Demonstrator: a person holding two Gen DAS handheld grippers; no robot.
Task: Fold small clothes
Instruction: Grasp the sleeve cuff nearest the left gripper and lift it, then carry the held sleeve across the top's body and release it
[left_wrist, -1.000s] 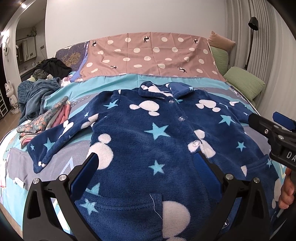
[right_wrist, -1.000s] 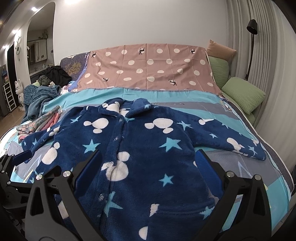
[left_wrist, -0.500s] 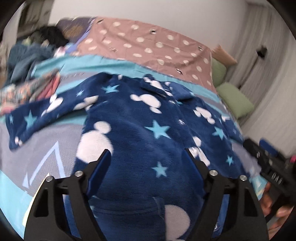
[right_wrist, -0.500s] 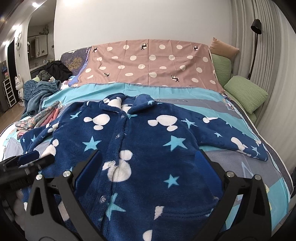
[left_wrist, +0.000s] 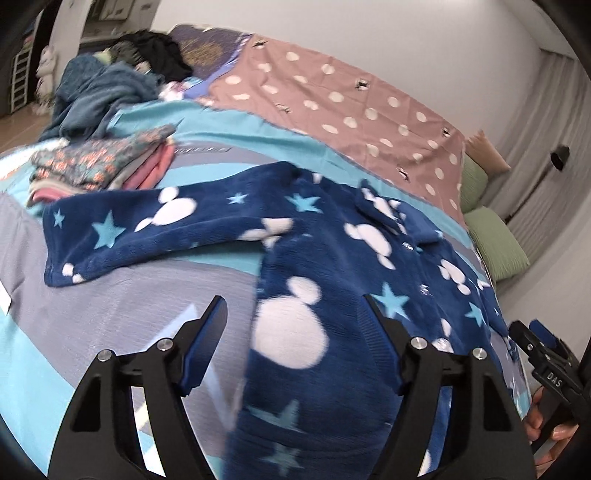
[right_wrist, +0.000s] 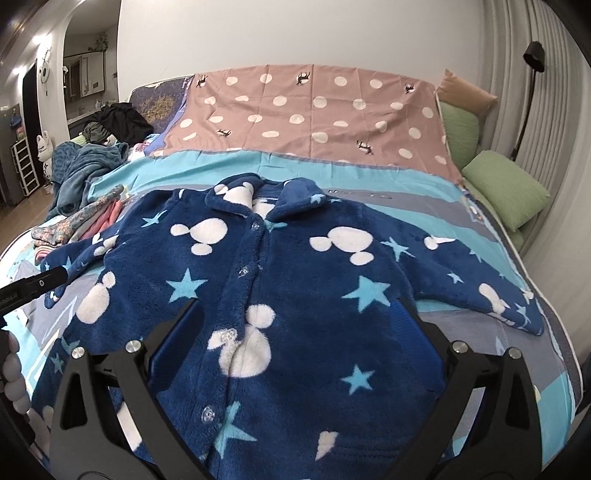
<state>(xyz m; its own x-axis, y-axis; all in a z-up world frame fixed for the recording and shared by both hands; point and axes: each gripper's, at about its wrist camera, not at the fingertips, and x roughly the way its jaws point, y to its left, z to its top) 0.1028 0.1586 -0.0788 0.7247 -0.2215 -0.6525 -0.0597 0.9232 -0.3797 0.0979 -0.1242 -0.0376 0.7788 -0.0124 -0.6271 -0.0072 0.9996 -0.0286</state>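
The left gripper (left_wrist: 291, 343) has swung out toward the jacket's (right_wrist: 280, 302) left side, its view now tilted, and its jaws are closing with the fleece edge between them, not yet pinched. The right gripper (right_wrist: 295, 347) hovers wide open over the jacket's lower front, holding nothing. The jacket lies buttoned and spread flat, mid-bed (right_wrist: 480, 339), sleeves out toward both side edges. Risk here: thick fleece could bunch, so the left jaws may grab both layers or slip off.
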